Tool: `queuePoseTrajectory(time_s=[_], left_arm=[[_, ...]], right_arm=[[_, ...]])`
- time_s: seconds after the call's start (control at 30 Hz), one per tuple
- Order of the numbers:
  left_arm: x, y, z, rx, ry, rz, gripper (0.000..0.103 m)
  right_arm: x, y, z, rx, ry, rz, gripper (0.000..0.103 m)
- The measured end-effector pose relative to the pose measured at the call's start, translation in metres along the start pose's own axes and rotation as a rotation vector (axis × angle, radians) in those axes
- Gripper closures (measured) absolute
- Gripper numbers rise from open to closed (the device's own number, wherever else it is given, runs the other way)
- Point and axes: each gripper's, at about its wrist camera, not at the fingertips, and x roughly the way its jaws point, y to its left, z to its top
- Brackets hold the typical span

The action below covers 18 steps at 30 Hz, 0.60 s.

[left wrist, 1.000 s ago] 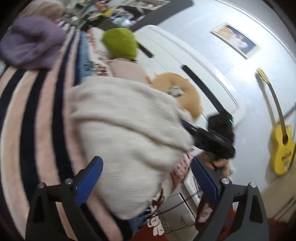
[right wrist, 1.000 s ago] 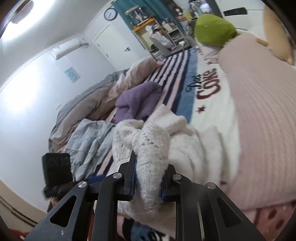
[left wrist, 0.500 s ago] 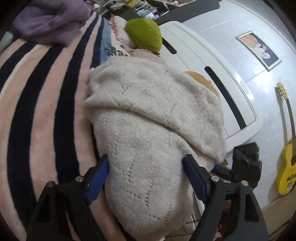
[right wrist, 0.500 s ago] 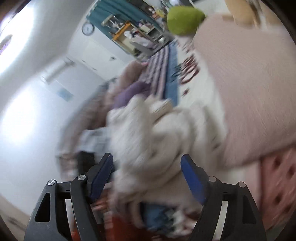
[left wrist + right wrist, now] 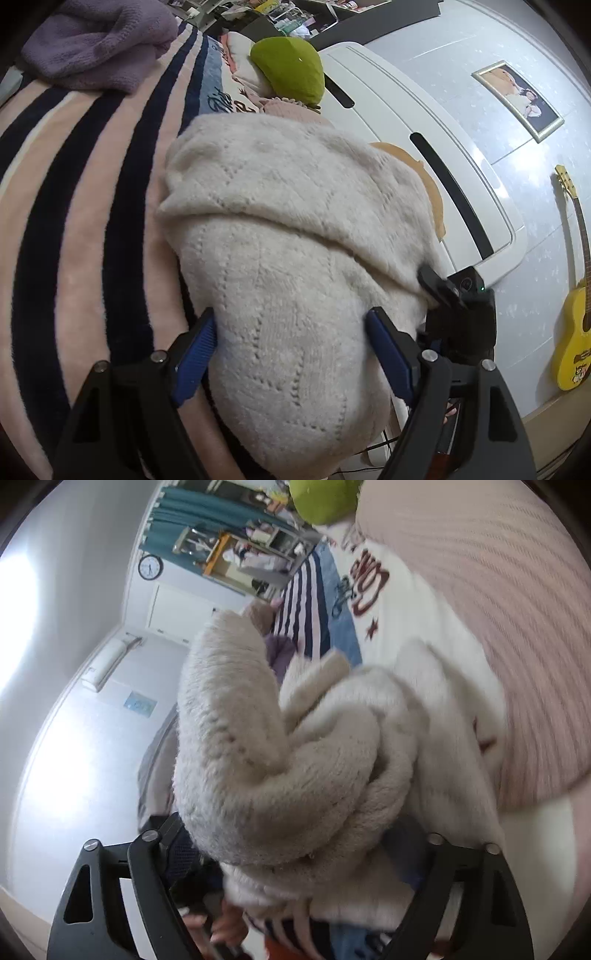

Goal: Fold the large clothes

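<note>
Cream knit fills the space between both sets of jaws. The left gripper [image 5: 291, 354] stands wide open, its blue pads on either side of the folded cream sweater [image 5: 295, 258] near the edge of the bed; whether the pads press the wool or only flank it I cannot tell. The right gripper [image 5: 295, 853] is also spread wide, with the sweater's [image 5: 295, 757] rolled edge bulging between its black fingers, which clamp nothing.

The step in hand looks like gathering the bundle from both ends for a further fold or to shift it. To do it well, each gripper should close on several layers at once, not just the top flap, and both should lift evenly so the thick roll does not slump open in the middle. A low, slow carry should keep the loose overlapping flap from sliding off.

This sweater is a fluffy, open-stitch knit with diamond lines of eyelets, soft and bulky, doubled over into a rounded mound. It will probably compress a good deal under the pads and spring back.

Beneath it lies a plush striped blanket [image 5: 74, 206] in pink, navy and white. Farther off sit a crumpled purple knit [image 5: 99, 40], a green cushion [image 5: 290, 66], a ribbed pink cover [image 5: 517, 627], and a yellow guitar [image 5: 574, 317] leaning on the wall.
</note>
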Motion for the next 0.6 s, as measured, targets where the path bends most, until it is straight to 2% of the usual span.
queuePoseTrajectory(time_s=[0.03, 0.13, 0.3, 0.37, 0.43, 0.5, 0.6], left_arm=[[0.0, 0.0, 0.0, 0.0, 0.001, 0.002, 0.025], [-0.001, -0.008, 0.0, 0.017, -0.003, -0.02, 0.026], [0.0, -0.047, 0.001, 0.126, 0.008, -0.114, 0.026], [0.007, -0.068, 0.001, 0.183, 0.027, -0.135, 0.025], [0.015, -0.078, 0.001, 0.213, 0.047, -0.115, 0.017], [0.025, -0.081, 0.0, 0.222, 0.075, -0.06, 0.007], [0.031, -0.075, -0.002, 0.224, 0.093, 0.053, 0.006]], right_arm=[[0.0, 0.002, 0.001, -0.02, -0.019, -0.014, 0.048], [-0.013, 0.015, 0.002, -0.085, -0.092, -0.043, 0.059], [-0.075, 0.034, -0.009, -0.186, -0.229, -0.029, 0.061], [-0.102, 0.031, -0.014, -0.187, -0.263, -0.03, 0.061], [-0.117, 0.021, -0.018, -0.17, -0.261, -0.048, 0.061], [-0.116, 0.001, -0.023, -0.129, -0.224, -0.08, 0.06], [-0.094, -0.028, -0.035, -0.064, -0.155, -0.081, 0.06]])
